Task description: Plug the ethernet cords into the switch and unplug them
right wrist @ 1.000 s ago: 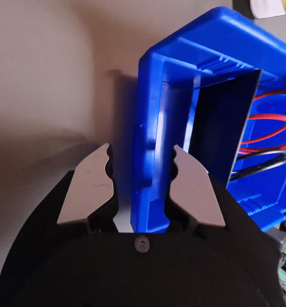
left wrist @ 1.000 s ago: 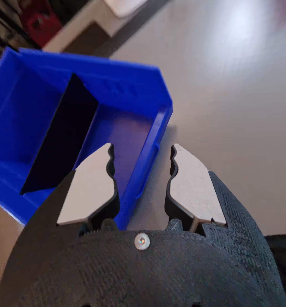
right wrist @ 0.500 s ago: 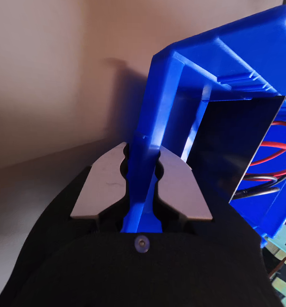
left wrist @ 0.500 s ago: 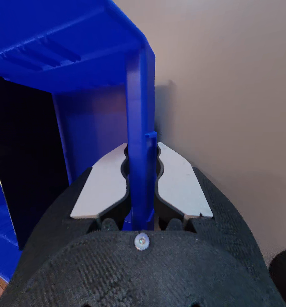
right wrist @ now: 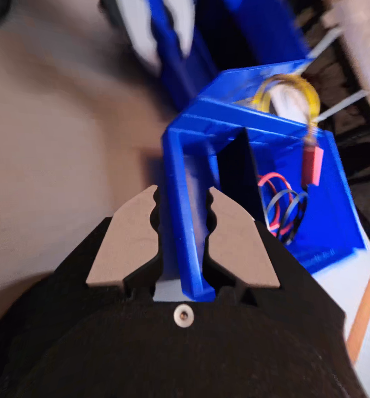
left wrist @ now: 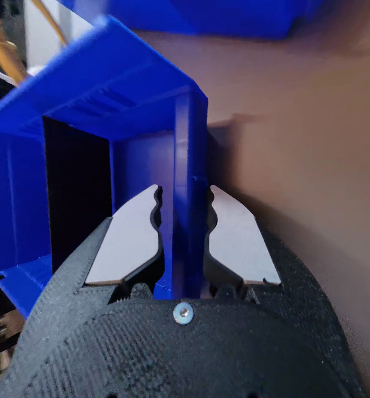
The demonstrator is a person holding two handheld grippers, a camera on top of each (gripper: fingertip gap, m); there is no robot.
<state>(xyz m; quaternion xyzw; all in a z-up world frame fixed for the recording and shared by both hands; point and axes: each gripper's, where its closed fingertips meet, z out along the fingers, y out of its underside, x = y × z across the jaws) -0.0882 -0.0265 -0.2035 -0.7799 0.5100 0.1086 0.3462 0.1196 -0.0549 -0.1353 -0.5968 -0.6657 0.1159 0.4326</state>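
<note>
My left gripper [left wrist: 185,189] is shut on the right side wall of a blue bin [left wrist: 98,86] with a black divider [left wrist: 78,183] inside. My right gripper [right wrist: 183,189] is shut on the left wall of a second blue bin [right wrist: 341,226], which holds a black divider [right wrist: 237,172], red and black wires [right wrist: 280,206] and a red connector [right wrist: 313,165]. Behind that bin, a blurred yellow cord [right wrist: 291,86] loops over something white [right wrist: 285,101]. The left gripper's pale fingers [right wrist: 143,36] show blurred at the top of the right wrist view. No switch can be made out.
The tan table top [left wrist: 308,161] lies right of the left bin, and it also shows in the right wrist view [right wrist: 61,150]. Another blue bin [left wrist: 201,17] lies blurred at the far edge. A white surface with an orange strip [right wrist: 364,301] is at the lower right.
Both grippers went from open beside the bin walls to shut on them. Both bins have since moved with the grippers; the views are blurred and the backgrounds have shifted.
</note>
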